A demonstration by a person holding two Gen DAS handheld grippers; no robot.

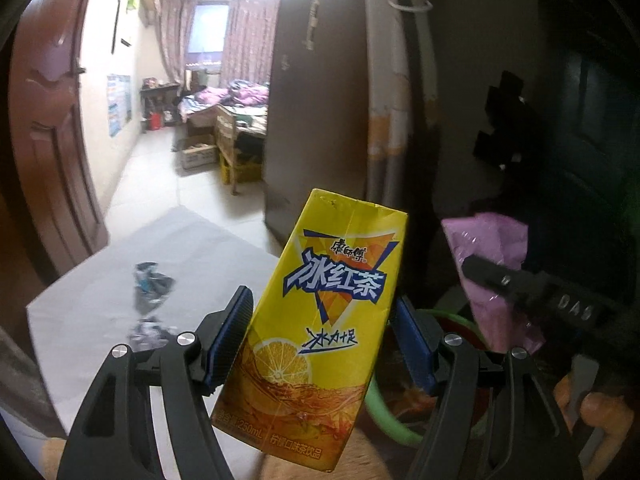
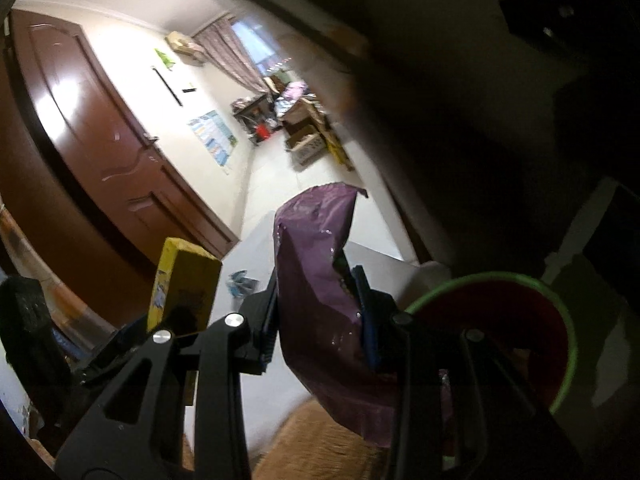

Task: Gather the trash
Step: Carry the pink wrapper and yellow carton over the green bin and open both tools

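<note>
My left gripper point(image 1: 320, 344) is shut on a yellow iced-tea carton point(image 1: 320, 320), held upright and tilted right in the air. The carton also shows in the right wrist view point(image 2: 184, 288). My right gripper point(image 2: 320, 316) is shut on a purple plastic wrapper point(image 2: 316, 280), which shows pink in the left wrist view point(image 1: 492, 264) to the right of the carton. A red bin with a green rim point(image 2: 504, 320) stands just right of and below the wrapper; its rim shows under the carton point(image 1: 384, 412). Crumpled blue-grey wrappers point(image 1: 152, 284) lie on the white table point(image 1: 88, 320).
A brown door point(image 1: 52, 152) stands open at the left. A dark wardrobe point(image 1: 312, 112) is ahead, with a bedroom and bed point(image 1: 224, 108) beyond. The right side is dark. A tan furry surface point(image 2: 320, 440) lies below the grippers.
</note>
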